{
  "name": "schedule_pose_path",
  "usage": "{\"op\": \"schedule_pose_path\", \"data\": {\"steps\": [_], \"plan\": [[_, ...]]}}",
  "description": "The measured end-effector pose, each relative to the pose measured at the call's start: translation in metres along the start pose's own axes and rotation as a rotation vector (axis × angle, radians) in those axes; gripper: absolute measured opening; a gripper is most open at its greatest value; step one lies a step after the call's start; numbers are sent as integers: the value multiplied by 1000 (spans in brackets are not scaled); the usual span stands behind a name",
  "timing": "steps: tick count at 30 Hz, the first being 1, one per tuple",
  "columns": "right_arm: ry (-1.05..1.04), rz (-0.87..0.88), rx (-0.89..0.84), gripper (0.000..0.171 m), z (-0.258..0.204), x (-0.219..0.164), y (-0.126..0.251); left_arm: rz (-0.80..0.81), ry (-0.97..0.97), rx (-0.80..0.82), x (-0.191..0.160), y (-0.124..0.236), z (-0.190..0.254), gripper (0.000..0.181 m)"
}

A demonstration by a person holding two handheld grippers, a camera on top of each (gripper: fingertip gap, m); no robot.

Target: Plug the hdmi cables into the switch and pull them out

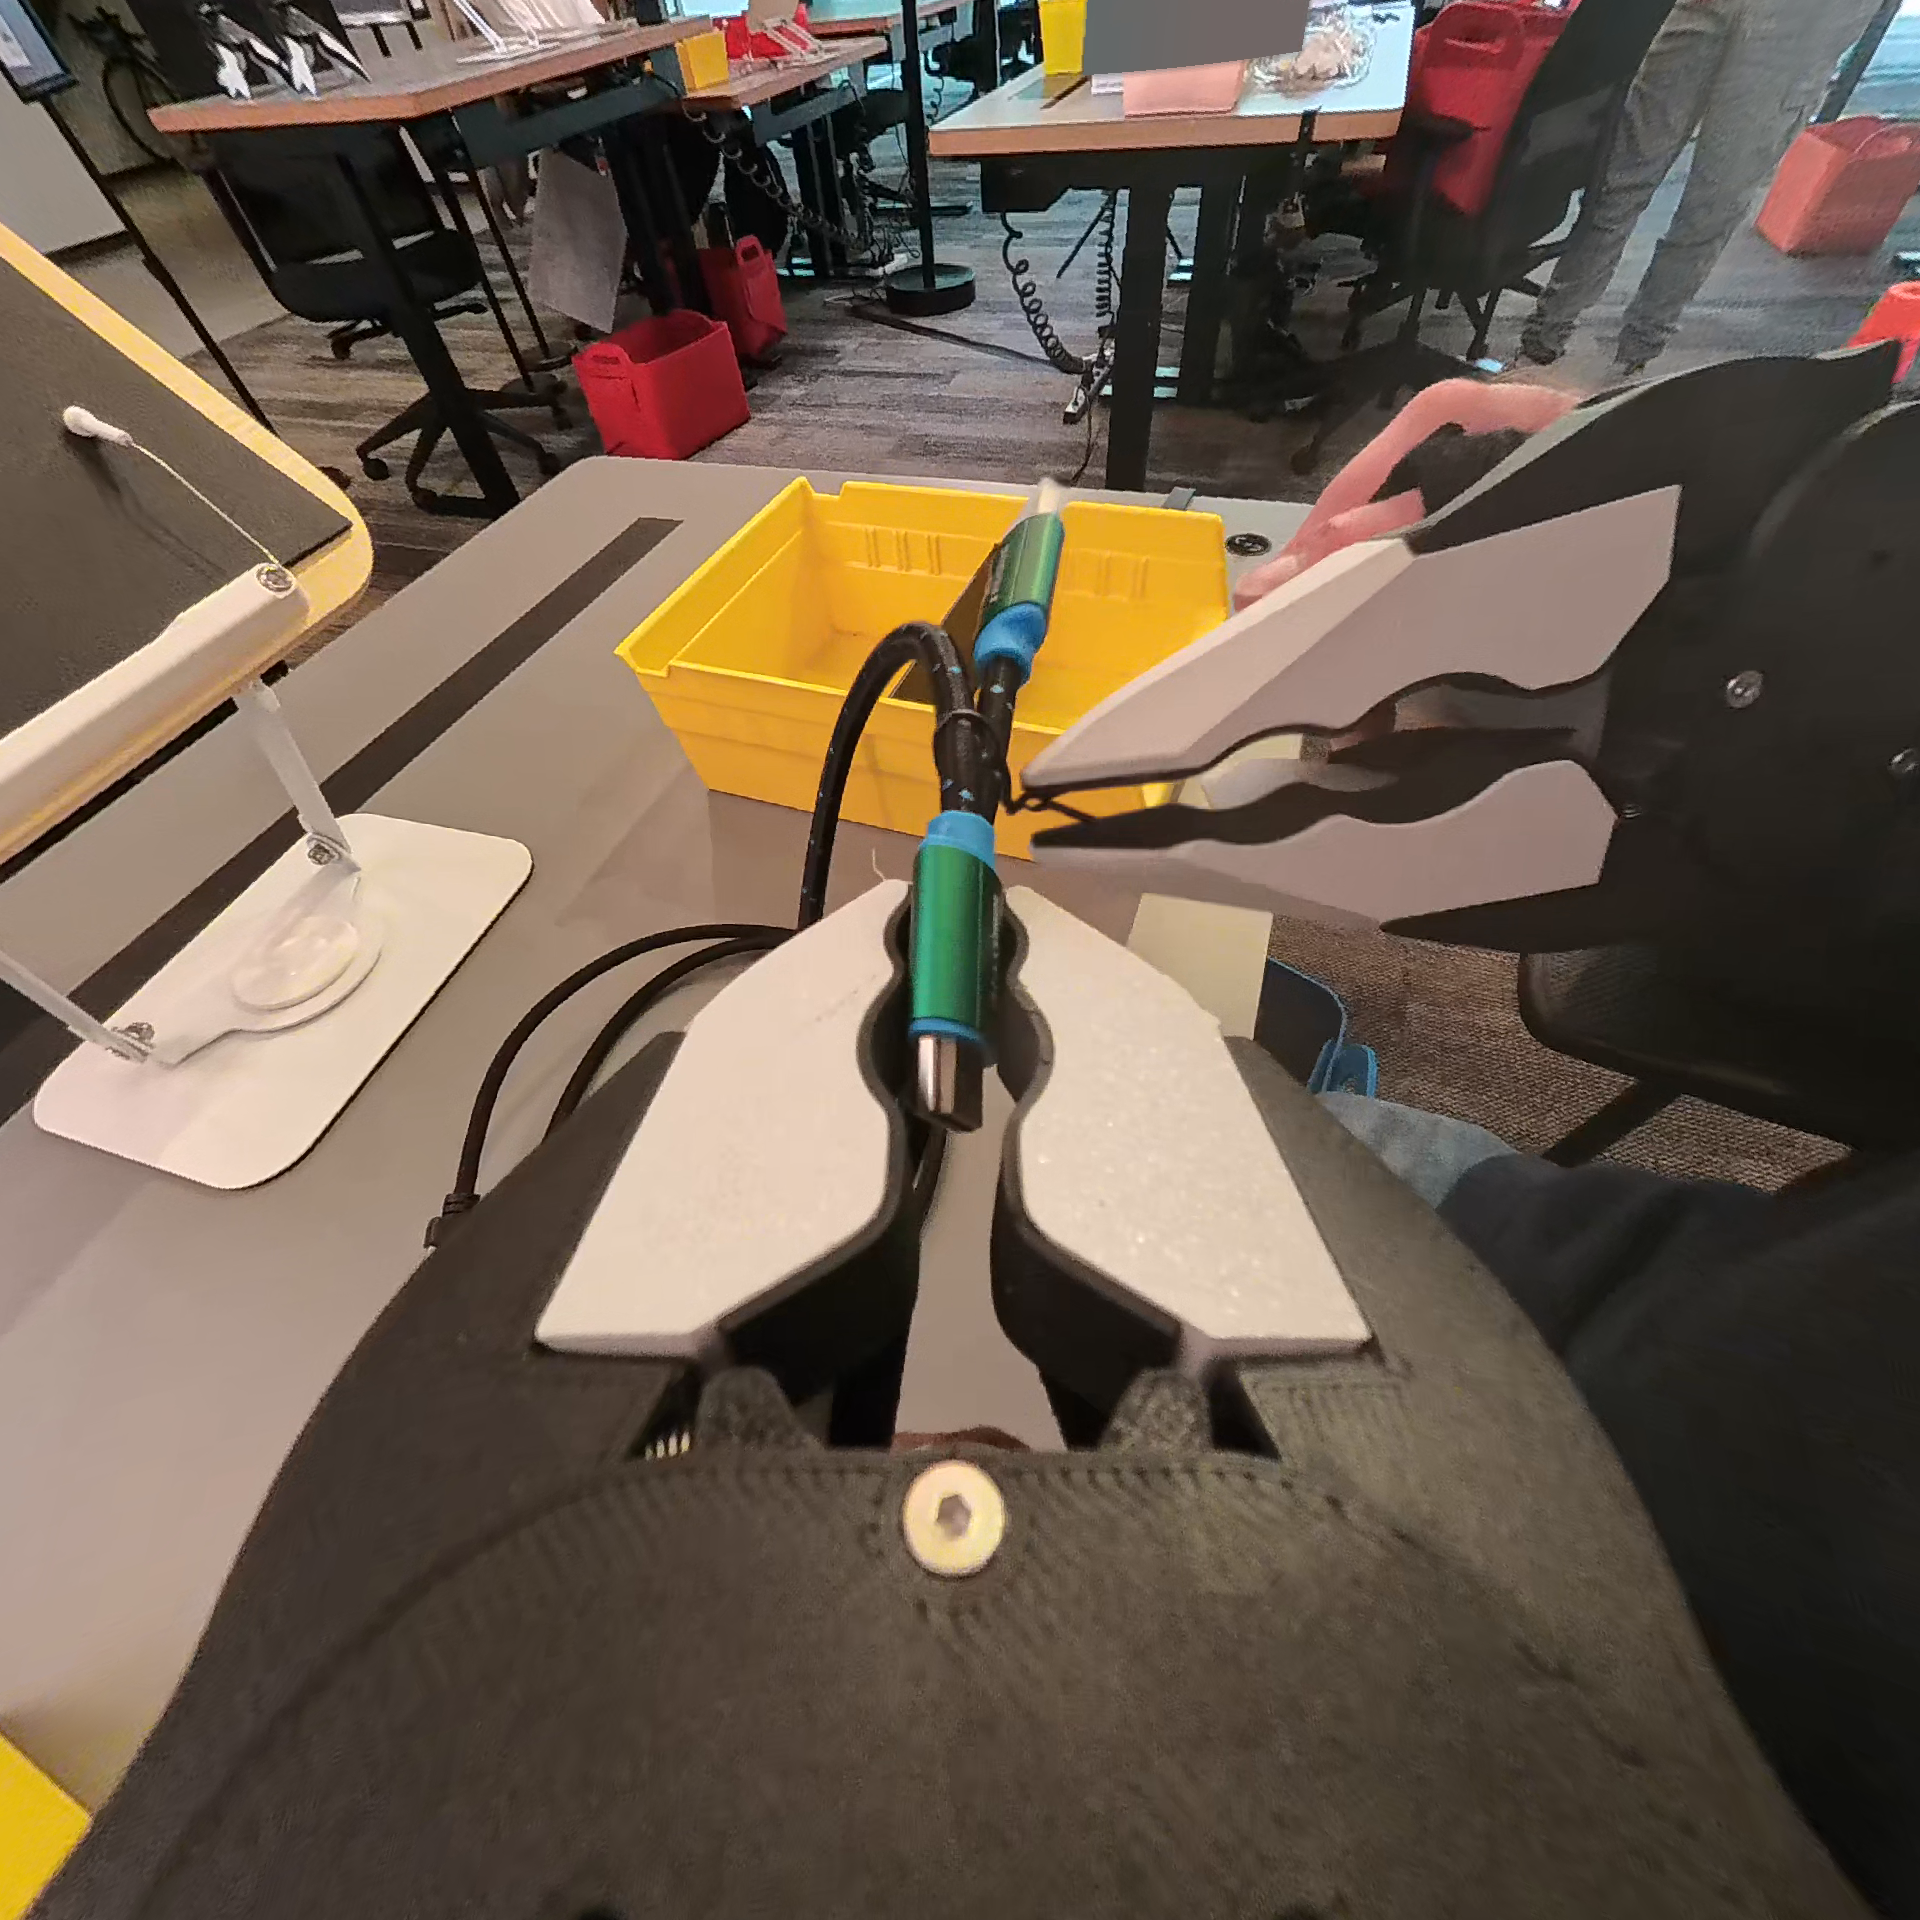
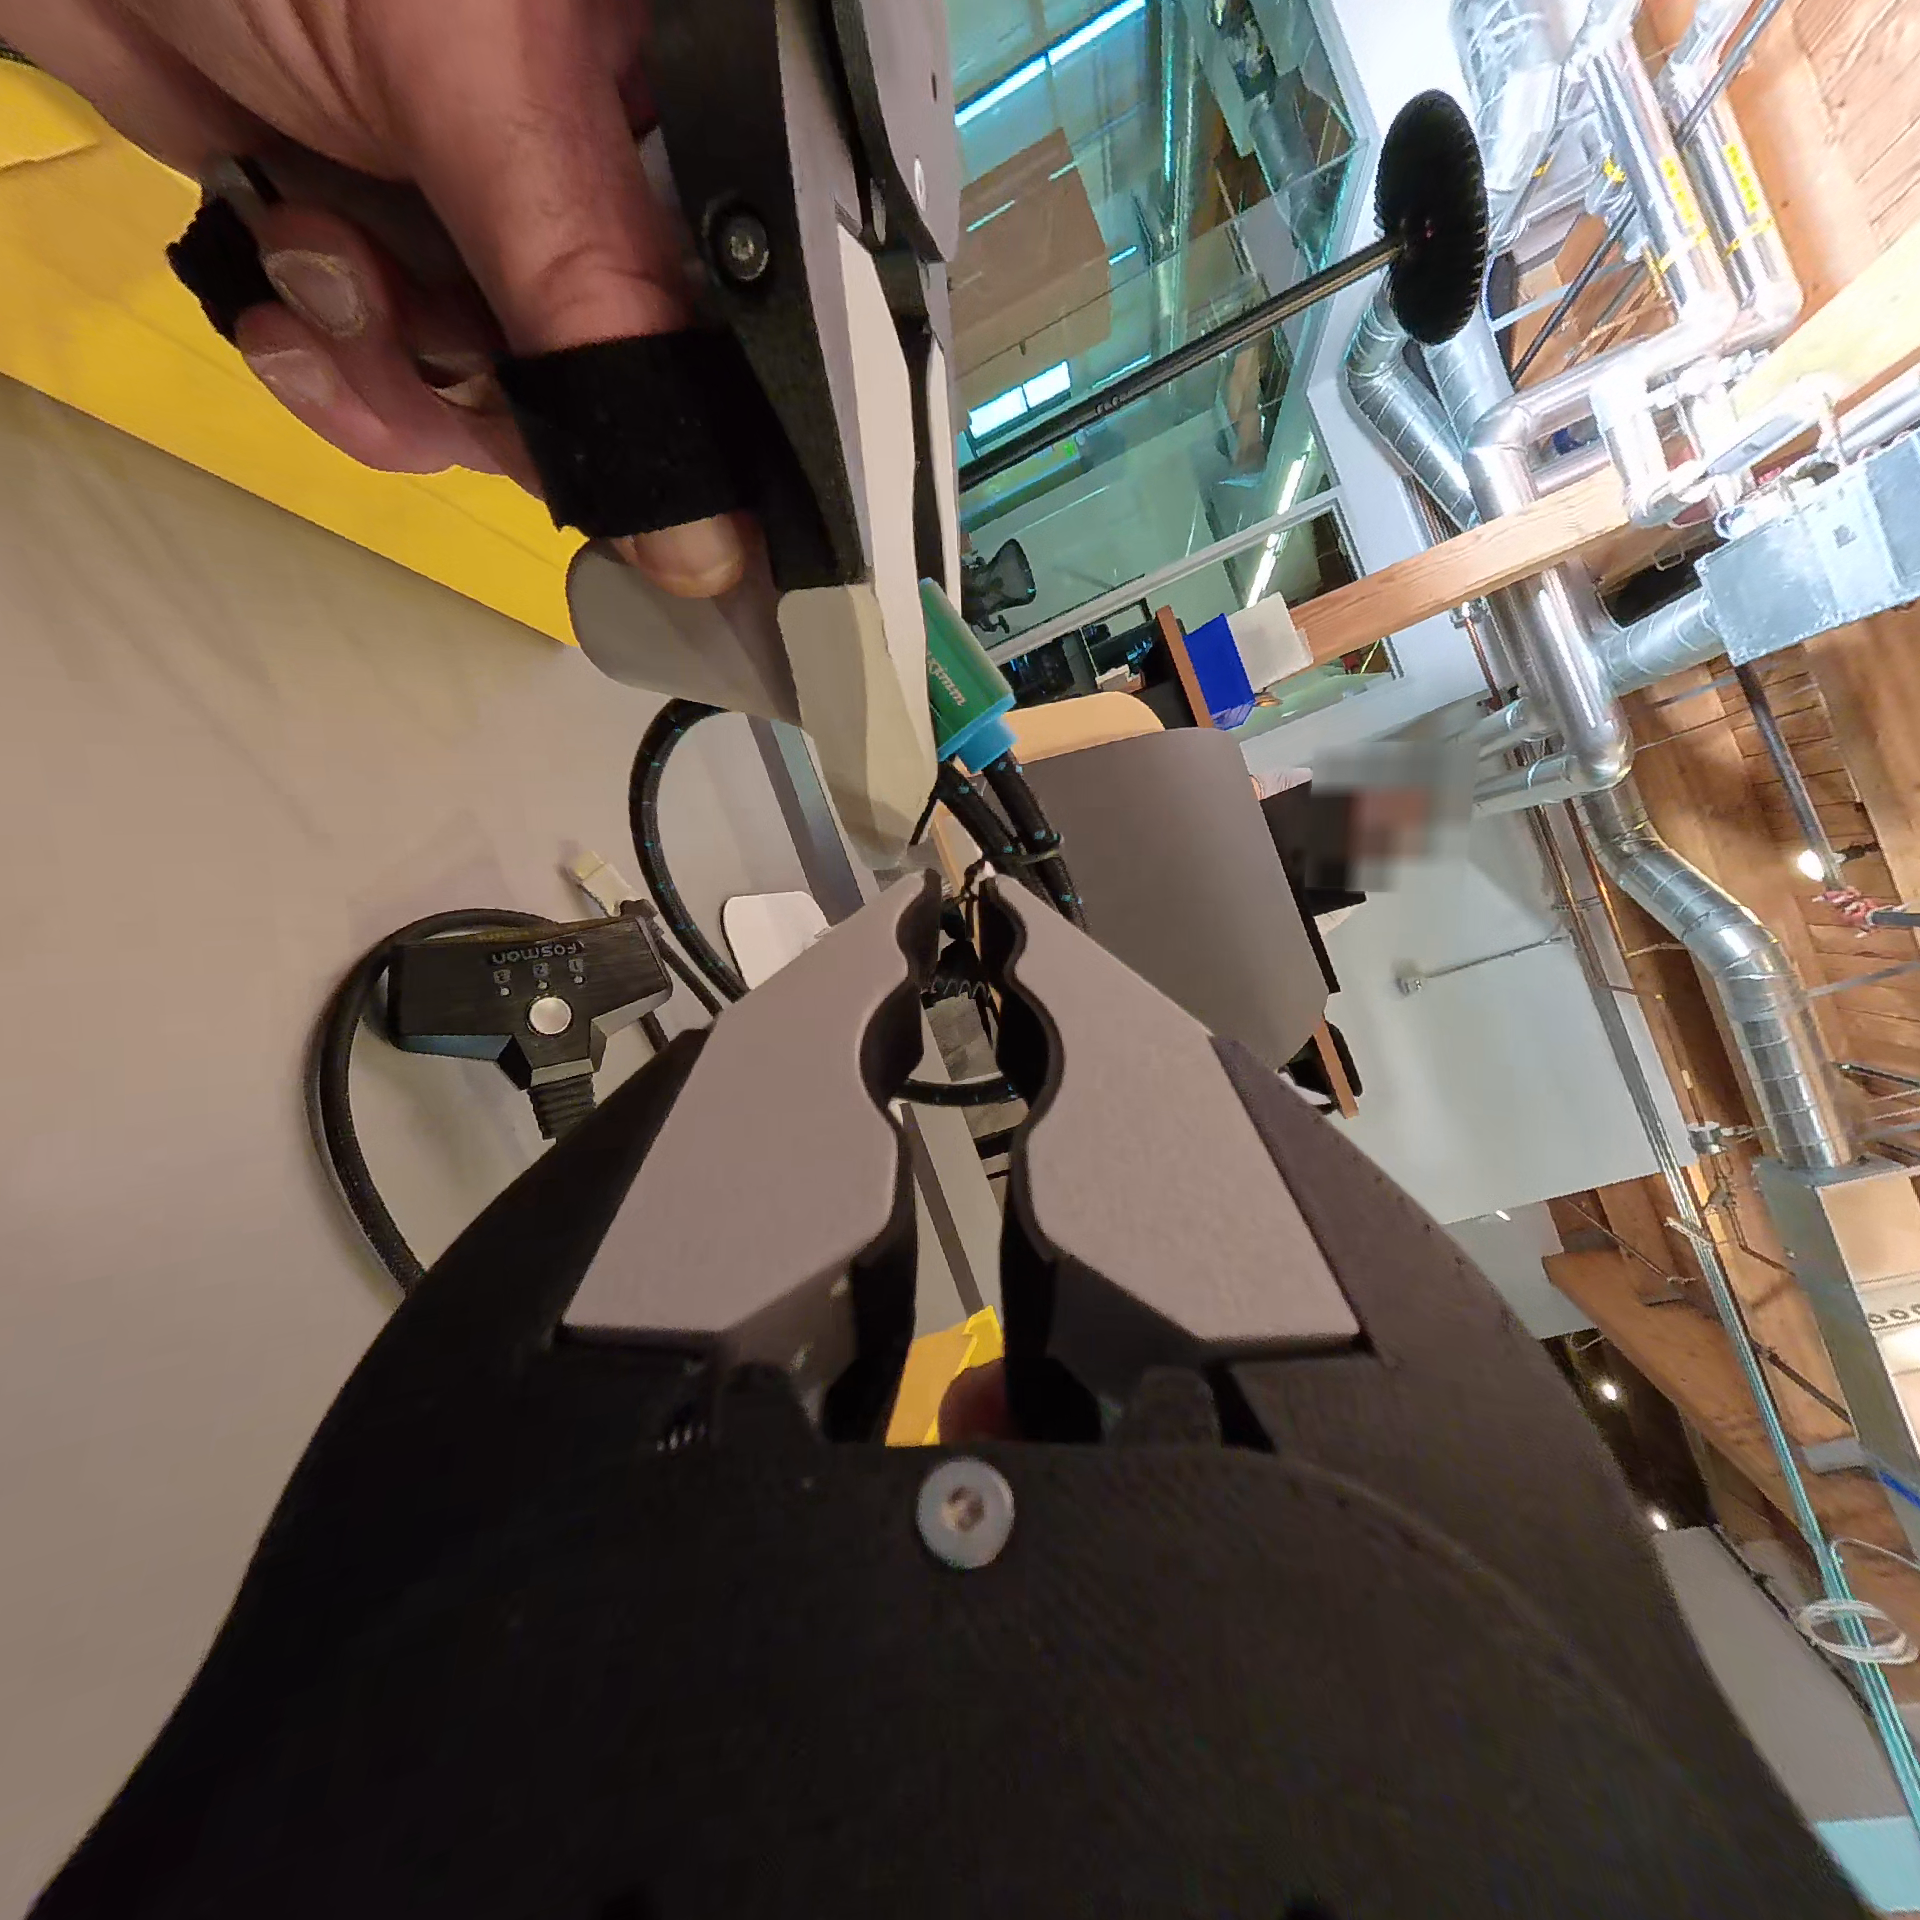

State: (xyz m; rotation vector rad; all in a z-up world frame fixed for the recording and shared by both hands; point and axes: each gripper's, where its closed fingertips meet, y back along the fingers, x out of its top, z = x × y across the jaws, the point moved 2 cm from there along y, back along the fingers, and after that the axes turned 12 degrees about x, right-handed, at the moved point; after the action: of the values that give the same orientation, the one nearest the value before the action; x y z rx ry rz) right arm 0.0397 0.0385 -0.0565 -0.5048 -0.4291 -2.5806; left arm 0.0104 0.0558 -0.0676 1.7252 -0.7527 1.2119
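Note:
My left gripper (image 1: 956, 904) is shut on a green HDMI plug (image 1: 951, 987), whose metal tip points back at the camera. The plug's black braided cable (image 1: 842, 769) loops up to a second green plug (image 1: 1018, 582) held in the air over the yellow bin. My right gripper (image 1: 1029, 816) comes in from the right. In the right wrist view its tips (image 2: 956, 885) pinch a thin black tie (image 2: 971, 909) on the cable bundle. The black HDMI switch (image 2: 530, 997) lies on the grey table below, with no green plug in it. The left gripper (image 2: 883, 821) and its plug (image 2: 961, 665) show above.
A yellow bin (image 1: 727, 665) stands on the grey table (image 1: 623, 810) just behind the cables. A white stand (image 1: 281, 997) holding a dark board (image 1: 125, 540) is at the left. A person's hand (image 2: 416, 208) holds the left gripper. Desks, chairs and red bins stand beyond. Less than 4 cm separates the two grippers' tips. Both grippers' tips are roughly 20 centimeters from the black HDMI switch (image 2: 530, 997).

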Motion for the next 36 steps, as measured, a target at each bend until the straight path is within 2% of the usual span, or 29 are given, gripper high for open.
{"op": "schedule_pose_path", "data": {"steps": [3,7,14,19,25,27,30,36], "plan": [[-40,13,13,0,0,-2,1,2,-1,-3,0,0,1,11],[-255,97,83,0,1,-7,0,24,-6,-3,2,1,2,11],[-997,470,287,0,9,-11,7,108,-70,32,10,4,4,10],[-1683,901,517,0,9,-17,6,179,-137,75,12,5,5,10],[-2009,1222,620,0,0,-11,5,260,-225,141,11,6,7,9],[-1978,1234,605,0,-3,-9,3,264,-237,138,10,5,6,9],[-1699,1050,465,12,3,-11,6,236,-209,131,6,3,2,9],[-787,383,152,16,6,-12,5,176,-125,107,5,0,0,9]]}}
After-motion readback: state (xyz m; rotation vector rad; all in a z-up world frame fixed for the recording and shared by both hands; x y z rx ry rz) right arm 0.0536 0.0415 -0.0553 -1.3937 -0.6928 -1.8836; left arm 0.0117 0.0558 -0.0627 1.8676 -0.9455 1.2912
